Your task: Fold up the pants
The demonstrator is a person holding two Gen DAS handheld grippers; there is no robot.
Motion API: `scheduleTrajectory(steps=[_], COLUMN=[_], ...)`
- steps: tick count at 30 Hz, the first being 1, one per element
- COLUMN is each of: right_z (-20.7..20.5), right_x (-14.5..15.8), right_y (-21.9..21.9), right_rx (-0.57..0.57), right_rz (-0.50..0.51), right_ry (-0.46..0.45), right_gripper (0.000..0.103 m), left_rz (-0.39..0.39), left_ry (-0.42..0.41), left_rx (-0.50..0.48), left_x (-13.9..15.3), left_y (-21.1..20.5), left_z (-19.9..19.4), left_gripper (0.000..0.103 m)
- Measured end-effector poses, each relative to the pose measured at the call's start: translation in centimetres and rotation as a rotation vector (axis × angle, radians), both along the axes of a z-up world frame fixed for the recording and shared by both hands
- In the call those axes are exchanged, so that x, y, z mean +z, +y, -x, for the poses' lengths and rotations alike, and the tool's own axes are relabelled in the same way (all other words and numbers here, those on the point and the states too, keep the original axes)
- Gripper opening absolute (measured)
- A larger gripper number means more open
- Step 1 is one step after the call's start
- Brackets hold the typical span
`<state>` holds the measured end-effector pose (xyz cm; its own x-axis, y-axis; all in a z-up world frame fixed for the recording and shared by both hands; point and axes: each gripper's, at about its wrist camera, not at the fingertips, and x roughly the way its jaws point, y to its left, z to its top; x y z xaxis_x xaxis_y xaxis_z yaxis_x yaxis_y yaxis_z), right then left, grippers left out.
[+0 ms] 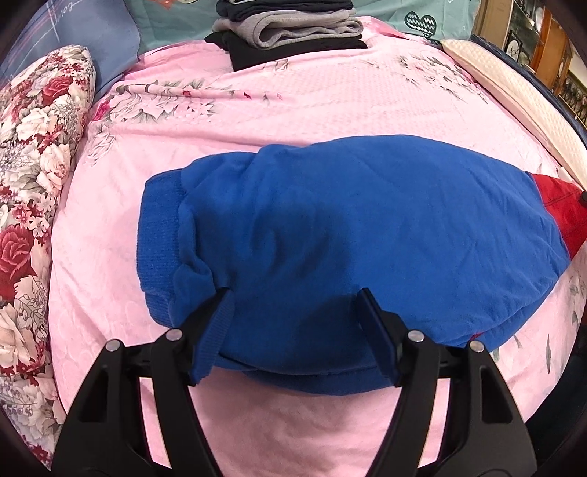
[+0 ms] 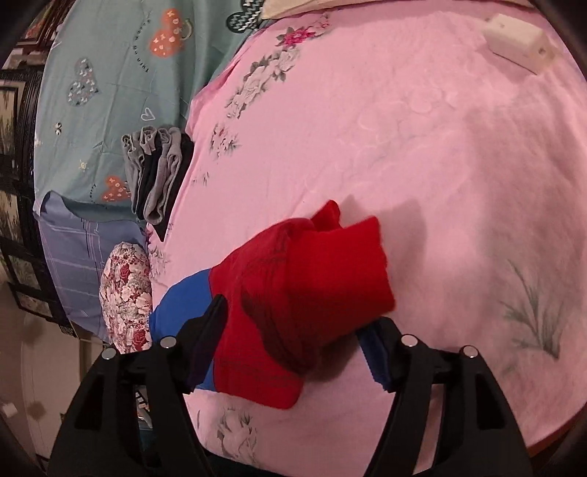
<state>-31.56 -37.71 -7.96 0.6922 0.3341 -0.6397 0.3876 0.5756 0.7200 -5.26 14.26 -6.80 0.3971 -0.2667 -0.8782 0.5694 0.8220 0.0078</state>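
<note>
Blue-and-red pants lie folded in a bundle on the pink floral sheet (image 1: 312, 110). In the left wrist view the blue part (image 1: 367, 220) fills the middle, its ribbed cuffs (image 1: 157, 227) at the left and a red piece (image 1: 554, 205) poking out at the right. My left gripper (image 1: 295, 302) is open, its fingers straddling the near blue edge; a ribbed cuff drapes over the left finger (image 1: 216, 312). In the right wrist view the red part (image 2: 312, 279) is bunched over a strip of blue (image 2: 183, 304). My right gripper (image 2: 293, 323) is open with the red fabric between its fingers.
A stack of folded grey and black clothes (image 1: 293, 33) (image 2: 157, 179) sits at the sheet's far edge. A red-rose floral pillow (image 1: 33, 183) (image 2: 126, 293) lies along the left. A cream pillow (image 1: 513, 95), a teal quilt (image 2: 110, 91) and a small white box (image 2: 517, 40) border the bed.
</note>
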Motion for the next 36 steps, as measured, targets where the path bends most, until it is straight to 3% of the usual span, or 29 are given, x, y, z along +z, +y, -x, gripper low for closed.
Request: scheduleTrajectory(steps=[3, 4, 5, 9, 14, 16, 18, 21, 22, 24, 27, 29, 33, 36], right_z=[-1.5, -1.9, -2.0, -3.2, -6.6, -8.1, -8.9, -9.5, -9.5, -8.5, -5.3, -4.1, -6.1, -9.8], right_x=[-0.3, -0.7, -0.8, 0.6, 5.1, 6.5, 6.3, 2.3, 0.9, -0.3, 2.2, 4.0, 6.1, 5.4], right_y=[0.1, 0.0, -0.3, -1.3, -5.0, -6.6, -7.8, -9.0, -9.2, -10.2, -11.8, -11.7, -7.4, -1.4], right_rx=[0.033, 0.046, 0.051, 0.061, 0.023, 0.036, 0.020, -0.041, -0.044, -0.070, -0.219, -0.249, -0.067, 0.173], right_rz=[0.010, -0.007, -0.023, -0.032, 0.012, 0.051, 0.117, 0.150, 0.196, 0.181, 0.296, 0.304, 0.275, 0.251], right_ry=[-0.012, -0.020, -0.037, -0.157, -0.317, -0.338, -0.296, -0.091, -0.008, 0.050, 0.035, -0.010, -0.148, -0.171], right_gripper=[0.064, 0.039, 0.027, 0.021, 0.019, 0.019, 0.019, 0.027, 0.037, 0.053, 0.058, 0.059, 0.071, 0.074], left_rz=[-0.008, -0.009, -0.008, 0.044, 0.125, 0.160, 0.156, 0.126, 0.098, 0.061, 0.059, 0.043, 0.001, 0.052], left_ry=[-0.006, -0.007, -0.008, -0.010, -0.019, -0.027, -0.049, -0.057, -0.066, -0.075, -0.070, -0.069, -0.057, -0.069], left_rx=[0.017, 0.020, 0.026, 0.094, 0.155, 0.158, 0.146, 0.110, 0.098, 0.080, 0.065, 0.062, 0.053, 0.064], left_x=[-0.2, -0.3, -0.3, 0.1, 0.8, 1.3, 1.5, 0.9, 0.6, 0.2, 0.7, 0.8, -0.2, 0.5], left_y=[0.0, 0.1, 0.1, 0.6, 0.3, -0.4, -1.5, -2.9, -3.3, -3.8, -3.4, -2.9, -2.3, -1.3], left_z=[0.1, 0.1, 0.1, 0.0, 0.1, 0.4, 1.0, 1.8, 2.0, 2.1, 2.1, 2.0, 2.5, 3.2], left_gripper=[0.071, 0.071, 0.071, 0.068, 0.062, 0.061, 0.062, 0.062, 0.062, 0.062, 0.062, 0.062, 0.062, 0.061])
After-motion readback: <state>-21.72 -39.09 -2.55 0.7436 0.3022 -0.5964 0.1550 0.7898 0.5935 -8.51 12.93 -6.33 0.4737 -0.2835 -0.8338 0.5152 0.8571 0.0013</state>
